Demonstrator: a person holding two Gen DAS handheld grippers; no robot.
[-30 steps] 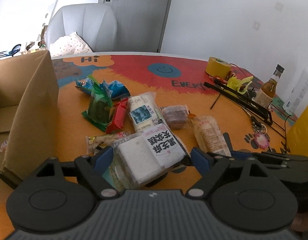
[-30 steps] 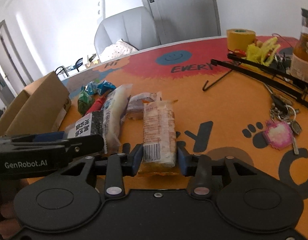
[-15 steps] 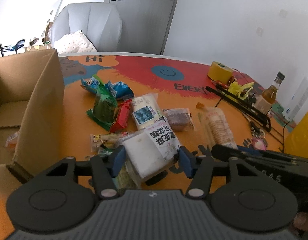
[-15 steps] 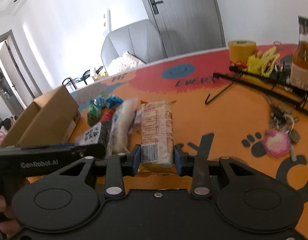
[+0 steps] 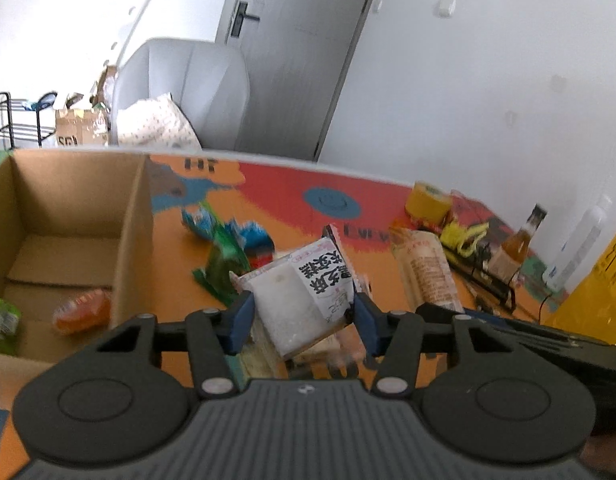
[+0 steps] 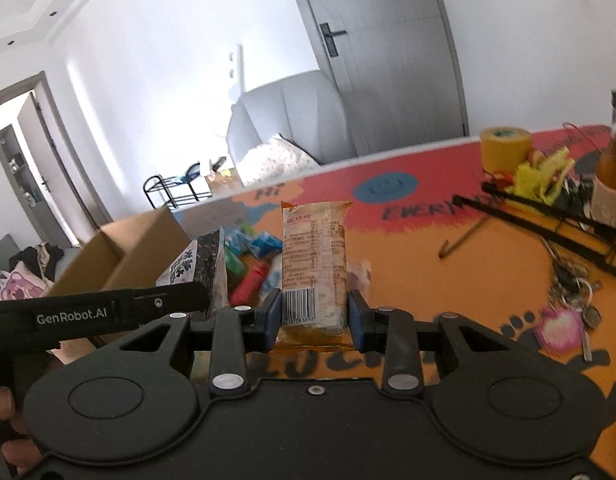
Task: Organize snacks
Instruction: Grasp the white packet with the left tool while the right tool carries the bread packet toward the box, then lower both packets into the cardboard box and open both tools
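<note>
both packs had come up off the counter [image 5: 292,184] since a second ago, left claw [image 5: 302,320] clenched on the soft, light rice cake pack [image 5: 296,296] beside the cardboard box [image 5: 136,240], right claw [image 6: 313,314] pinching the crinkly, crushable biscuit pack [image 6: 314,256] at its barcode end, best gripped gently mid-body.

My left gripper [image 5: 302,322] hides the near end of the white rice-cake packet [image 5: 298,300]. The snack heap [image 5: 228,248] behind it is smeared by motion (colours only, no labels). The cardboard box [image 5: 132,240] runs off the left edge. The long biscuit pack [image 6: 314,264]: print too small to read.
</note>
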